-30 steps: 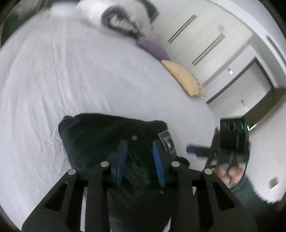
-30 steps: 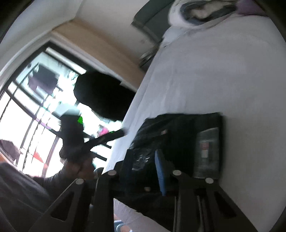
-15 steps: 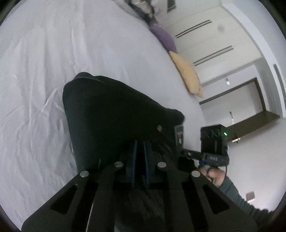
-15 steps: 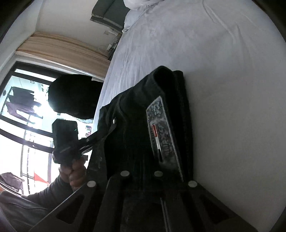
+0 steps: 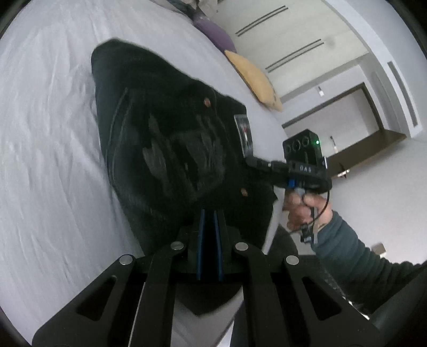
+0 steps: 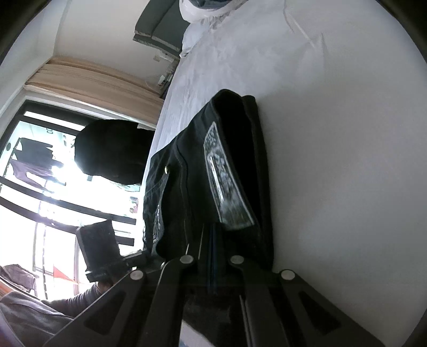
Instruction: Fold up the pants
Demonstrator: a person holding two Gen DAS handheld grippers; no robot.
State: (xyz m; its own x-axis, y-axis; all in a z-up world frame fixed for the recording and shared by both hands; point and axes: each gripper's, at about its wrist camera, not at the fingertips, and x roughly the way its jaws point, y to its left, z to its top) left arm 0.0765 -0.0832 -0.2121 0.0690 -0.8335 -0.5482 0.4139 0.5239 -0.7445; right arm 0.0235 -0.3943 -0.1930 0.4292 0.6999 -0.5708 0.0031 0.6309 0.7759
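Observation:
Black pants with a grey waist label hang lifted over the white bed; the far end still rests on the sheet. My left gripper is shut on the near edge of the waistband. My right gripper is shut on the waistband just below the grey label, and the pants rise from its jaws. The right gripper also shows in the left wrist view, held by a hand at the label side of the pants.
The white bed sheet spreads left and far. A yellow pillow and a purple pillow lie at the bed's far edge. A rolled duvet lies at the bed head. A window is to the left.
Both grippers went from open over the pants to shut on the waistband. They have lifted the near end of the pants off the bed.

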